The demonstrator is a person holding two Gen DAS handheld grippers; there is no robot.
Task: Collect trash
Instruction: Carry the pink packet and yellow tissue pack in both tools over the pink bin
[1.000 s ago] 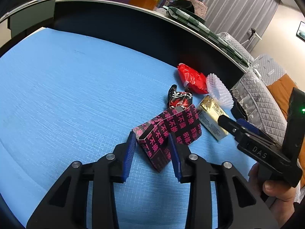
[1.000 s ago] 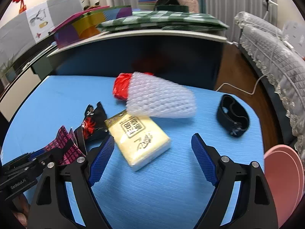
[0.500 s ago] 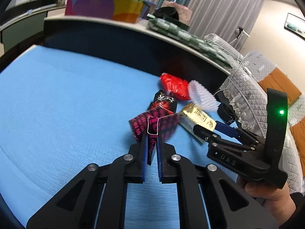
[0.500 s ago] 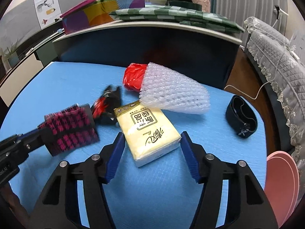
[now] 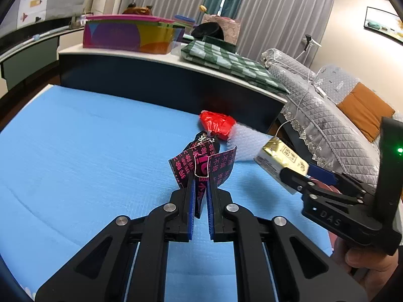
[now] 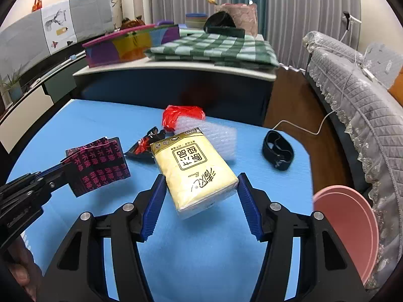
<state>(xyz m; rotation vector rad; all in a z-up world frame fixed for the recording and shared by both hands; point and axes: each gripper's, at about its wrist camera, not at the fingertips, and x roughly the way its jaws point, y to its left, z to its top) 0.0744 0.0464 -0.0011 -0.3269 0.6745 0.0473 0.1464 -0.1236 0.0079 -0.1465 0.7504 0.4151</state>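
My left gripper (image 5: 201, 193) is shut on a flattened black-and-pink carton (image 5: 201, 166), held a little above the blue mat (image 5: 88, 151). In the right wrist view that carton (image 6: 98, 163) hangs at the left in the left gripper (image 6: 50, 178). My right gripper (image 6: 201, 177) is shut on a yellow tissue pack (image 6: 196, 171), its pads pressing both sides, and the pack is tilted off the mat. On the mat behind lie a red plastic bag (image 6: 181, 115), a white foam net (image 6: 216, 136) and a black-and-red snack wrapper (image 6: 143, 146).
A black strap loop (image 6: 277, 151) lies near the mat's right corner. A pink round rim (image 6: 347, 226) sits below the right edge. Behind the mat stands a dark counter (image 6: 176, 88) with a green checked cloth; a grey quilted sofa (image 6: 352, 105) is at the right.
The left jaws closed on the carton and raised it off the mat. The right jaws closed around the tissue pack and lifted it, tilted, toward the camera.
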